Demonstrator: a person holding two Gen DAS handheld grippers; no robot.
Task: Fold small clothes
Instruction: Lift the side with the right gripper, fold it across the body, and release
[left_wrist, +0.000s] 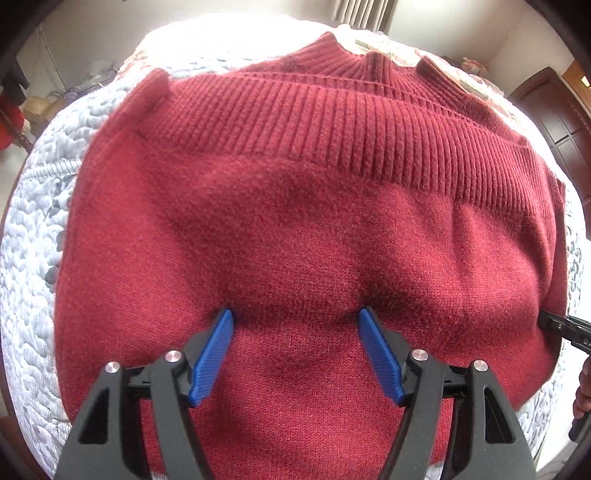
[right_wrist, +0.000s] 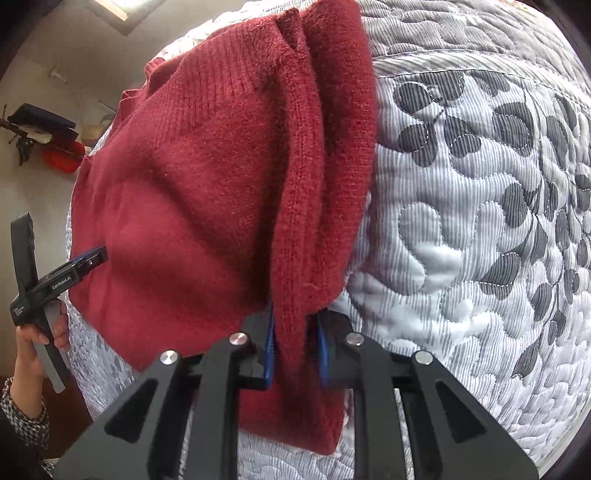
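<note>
red knit sweater (left_wrist: 303, 206) is lying folded on a quilted bedspread (right_wrist: 461, 229) with a grey leaf print, ribbed hem band across the far part in the left wrist view. left gripper (left_wrist: 295, 321) has its blue pads (left_wrist: 212, 356) spread wide, tips pressed down on the near part of the sweater, nothing caught between them. right gripper (right_wrist: 295, 332) is over at the sweater's right edge, fingers pinching a thick fold of the knit. a hand (right_wrist: 35, 343) with a patterned cuff holds the left gripper's handle at the near left.
</note>
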